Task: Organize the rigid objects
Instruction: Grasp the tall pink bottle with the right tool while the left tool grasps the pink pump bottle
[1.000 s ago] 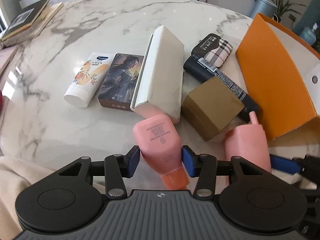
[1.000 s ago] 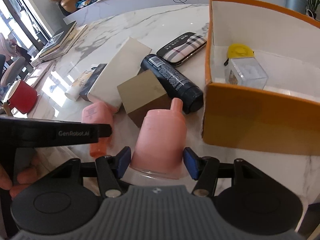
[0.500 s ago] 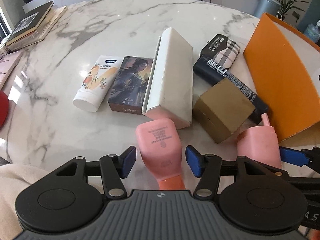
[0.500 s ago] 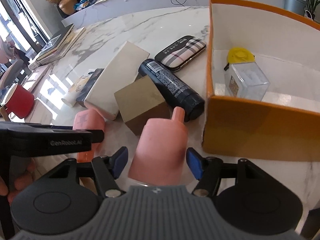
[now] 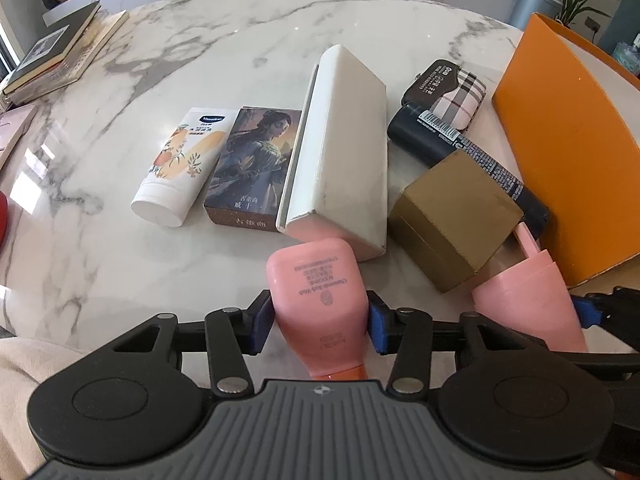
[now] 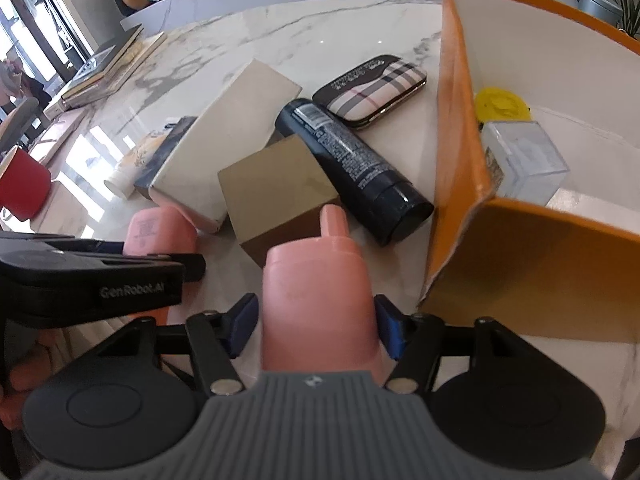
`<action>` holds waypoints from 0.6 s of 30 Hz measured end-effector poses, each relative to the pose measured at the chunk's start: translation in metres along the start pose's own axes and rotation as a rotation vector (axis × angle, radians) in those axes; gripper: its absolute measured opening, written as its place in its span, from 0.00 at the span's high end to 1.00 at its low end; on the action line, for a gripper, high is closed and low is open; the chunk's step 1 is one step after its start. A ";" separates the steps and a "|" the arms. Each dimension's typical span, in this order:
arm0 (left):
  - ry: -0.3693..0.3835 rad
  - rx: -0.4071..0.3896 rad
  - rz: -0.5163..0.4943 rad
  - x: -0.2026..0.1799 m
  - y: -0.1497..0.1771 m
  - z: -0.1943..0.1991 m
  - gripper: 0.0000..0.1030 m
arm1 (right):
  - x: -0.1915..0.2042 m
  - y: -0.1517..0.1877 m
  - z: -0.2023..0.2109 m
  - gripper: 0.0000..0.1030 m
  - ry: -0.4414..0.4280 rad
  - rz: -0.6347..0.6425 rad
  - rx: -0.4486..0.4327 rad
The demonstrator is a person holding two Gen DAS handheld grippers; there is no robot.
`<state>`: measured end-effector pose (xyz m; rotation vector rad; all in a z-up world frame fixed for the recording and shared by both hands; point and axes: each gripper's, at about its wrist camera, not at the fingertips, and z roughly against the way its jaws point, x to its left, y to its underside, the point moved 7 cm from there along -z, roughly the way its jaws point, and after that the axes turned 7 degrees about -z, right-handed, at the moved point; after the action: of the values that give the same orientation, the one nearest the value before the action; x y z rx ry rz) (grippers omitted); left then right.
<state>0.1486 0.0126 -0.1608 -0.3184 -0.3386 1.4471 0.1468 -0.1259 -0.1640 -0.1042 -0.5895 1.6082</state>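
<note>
Blue-padded fingers of the left gripper are closing on the pink tube, which lies between them with its orange cap toward the camera and its flat end pointing away; both pads touch the tube's sides. The right gripper is likewise closing around the pink pump bottle, whose body fills the gap between its fingers while the nozzle points away toward the gold box. The left pad meets the bottle, and the right one sits at its edge. Just beyond the tube's far end lies the long white box, with a picture-printed box and a white lotion tube side by side to its left on the marble surface. Behind the gold box a black cylinder lies on its side, its end near the orange box, and a plaid case rests further back. Inside the orange box sit a clear plastic cube and a yellow object.
</note>
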 end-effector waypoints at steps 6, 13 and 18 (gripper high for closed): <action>0.032 -0.035 0.001 -0.002 -0.001 0.007 0.50 | 0.000 0.003 0.003 0.46 -0.003 0.021 -0.006; 0.056 -0.094 0.006 -0.006 0.000 0.026 0.51 | 0.010 0.002 0.026 0.46 -0.037 0.056 -0.053; 0.069 -0.143 0.013 -0.009 -0.005 0.046 0.52 | 0.012 0.000 0.047 0.46 -0.057 0.062 -0.097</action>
<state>0.1340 0.0038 -0.1174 -0.4854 -0.3855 1.4242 0.1259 -0.1287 -0.1202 -0.1507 -0.7150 1.6470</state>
